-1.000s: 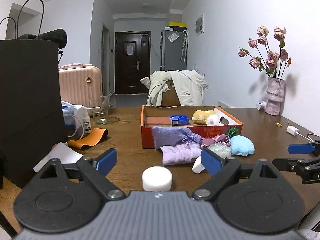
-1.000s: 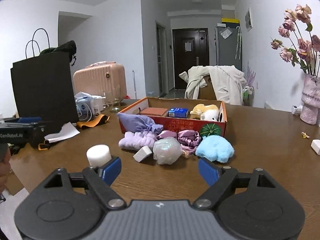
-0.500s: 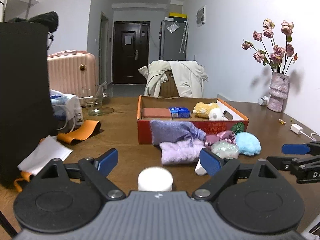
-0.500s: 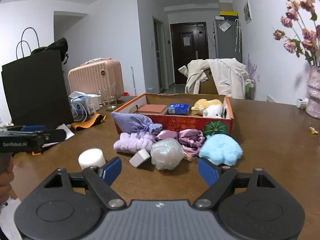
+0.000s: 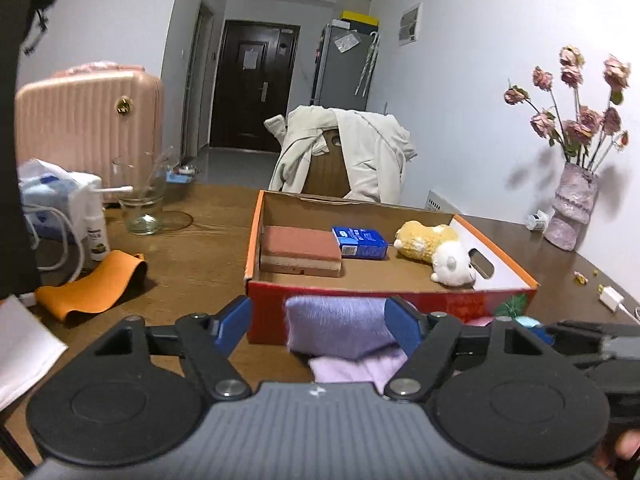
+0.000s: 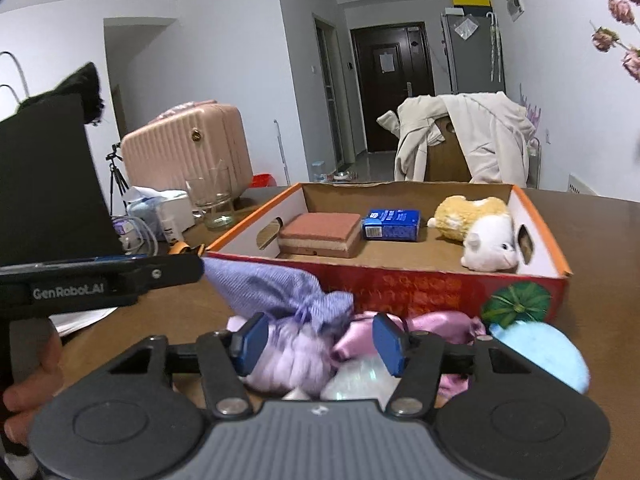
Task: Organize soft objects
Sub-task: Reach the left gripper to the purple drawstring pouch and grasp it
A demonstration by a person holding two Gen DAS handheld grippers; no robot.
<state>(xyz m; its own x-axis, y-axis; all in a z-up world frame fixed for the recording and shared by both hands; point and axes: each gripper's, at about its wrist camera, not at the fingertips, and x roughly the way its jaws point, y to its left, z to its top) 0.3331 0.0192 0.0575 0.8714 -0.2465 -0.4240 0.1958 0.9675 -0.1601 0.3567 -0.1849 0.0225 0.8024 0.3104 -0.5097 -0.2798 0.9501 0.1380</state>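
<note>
Low in both frames, the left claw (image 5: 318,326) and right claw (image 6: 316,344) are closing around the purple drawstring pouch (image 5: 340,330), not clamped yet; next, lift it into the cardboard box (image 5: 400,276).

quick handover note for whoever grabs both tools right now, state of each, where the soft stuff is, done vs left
Left tool: jaws closing around the purple drawstring pouch, not yet clamped.
Right tool: jaws closing over the fuzzy lilac cloth and pink satin scrunchie; no firm grip seen.
Soft things piled on the table against the front wall of the orange box: pouch, lilac cloth, scrunchie, blue puff, pale mesh ball.
Done: plush toy lies inside the box.
Left: everything in the pile still sits outside the box.
</note>
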